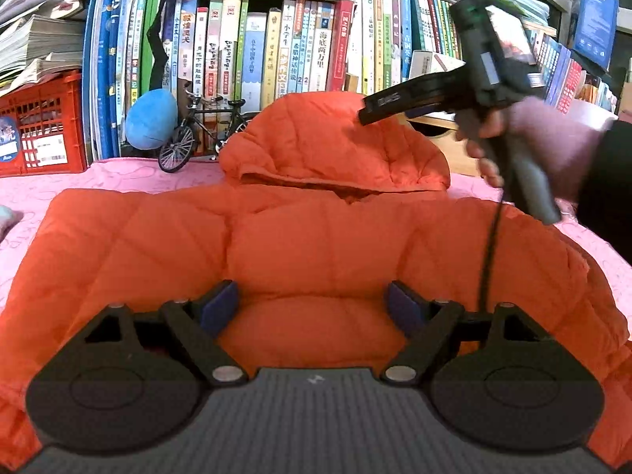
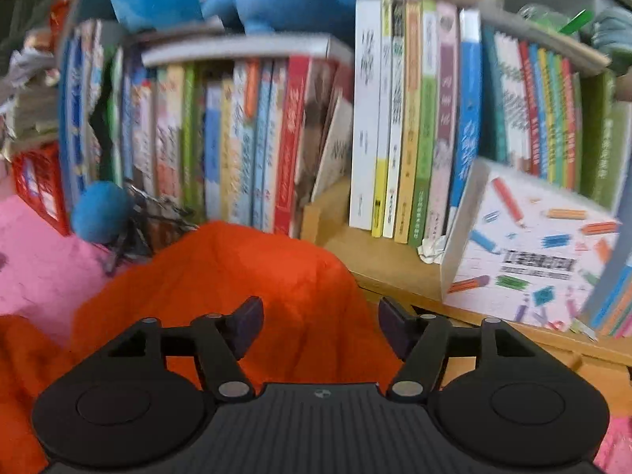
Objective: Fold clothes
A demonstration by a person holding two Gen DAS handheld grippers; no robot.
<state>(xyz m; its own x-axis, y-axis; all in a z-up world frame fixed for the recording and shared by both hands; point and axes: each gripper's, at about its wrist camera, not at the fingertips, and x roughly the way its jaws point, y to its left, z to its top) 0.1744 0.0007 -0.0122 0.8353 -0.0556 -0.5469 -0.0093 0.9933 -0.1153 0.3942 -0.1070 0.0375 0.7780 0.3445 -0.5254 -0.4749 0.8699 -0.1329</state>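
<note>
Above orange puffer jacket point(image 1: 316, 245) on pink cloth point(image 1: 118, 175), both grippers' jaws wide, empty, book spines' writing unreadable.

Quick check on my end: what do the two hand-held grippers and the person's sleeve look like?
Each hand-held gripper is black, with a ribbed grey body, two round discs, silver pivot pins and dark blue pads. The right one has a grey handle and a black cable. The sleeve is black.
</note>
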